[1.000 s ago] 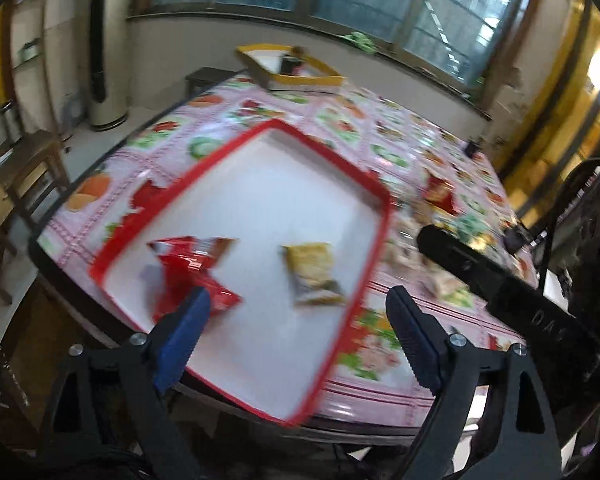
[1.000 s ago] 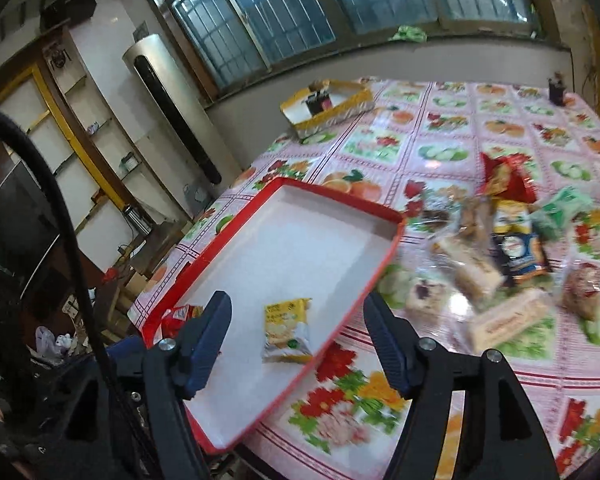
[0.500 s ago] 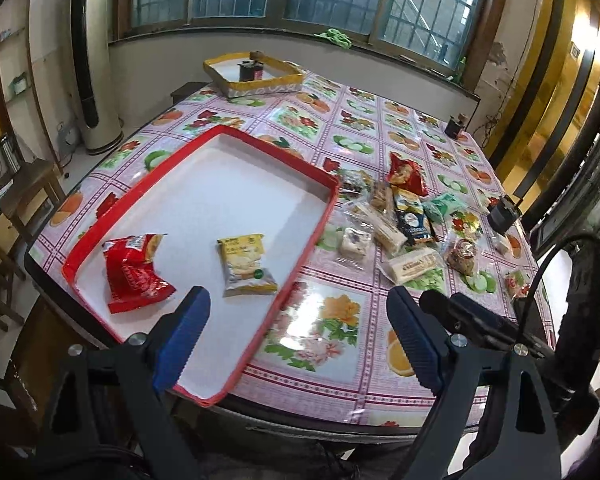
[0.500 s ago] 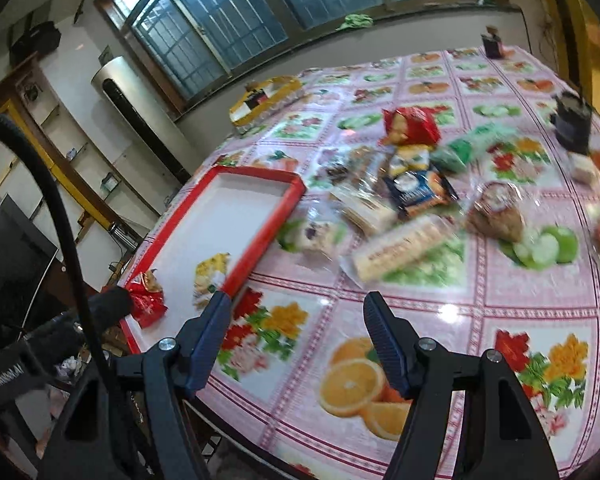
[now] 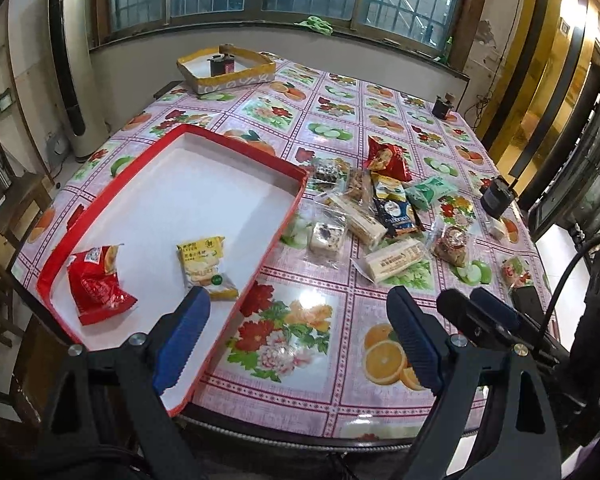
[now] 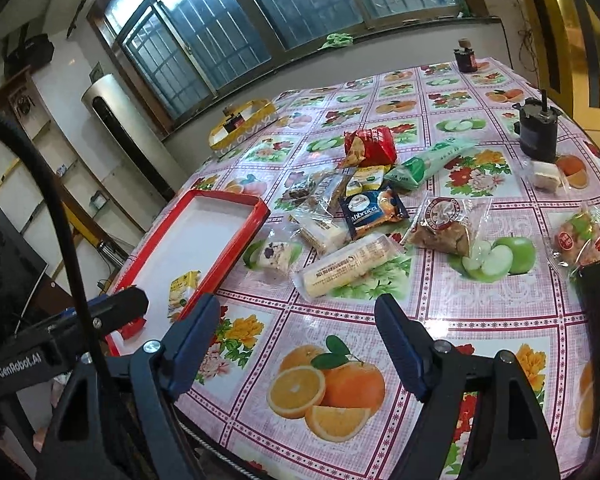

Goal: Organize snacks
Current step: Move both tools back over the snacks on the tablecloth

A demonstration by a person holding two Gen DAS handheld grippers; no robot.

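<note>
Red-rimmed tray point(image 5: 100, 216) at left, white floor mostly bare. Inside, near the front: red packet point(image 5: 96, 284), then yellow packet point(image 5: 204, 264) just beside the right rim. Both flat, apart from each other.

Left gripper point(image 5: 296, 344) over the tray's front right corner, jaws apart, nothing between them. Pointed down at the oilcloth table point(image 5: 300, 380).

Right of the tray, loose snacks in a heap on the table: nougat square point(image 6: 276, 254) nearest the rim, long cream bar point(image 6: 348, 266) in front, blue biscuit pack point(image 6: 370, 210) behind it, clear bag of brown pastry point(image 6: 444, 226) to the right, green sachet point(image 6: 428, 162) and red bag point(image 6: 370, 144) further back. Several overlapping; wrappers glossy, likely slippery.

Right gripper point(image 6: 296, 344) above the printed oranges, short of the cream bar. Jaws just opened wider, standing well apart, empty.

Assessment: two items stowed, most outstanding. Step in hand judged as reach for the next snack, cream bar the nearest candidate and free of the heap at its front end. Recommended: approach across the bar's narrow width, not along its length; lower until pads straddle it; close gently to avoid crushing. Avoid dragging the neighbouring nougat. Place beside the yellow packet, keeping the far half of the tray for bulkier bags.
</note>
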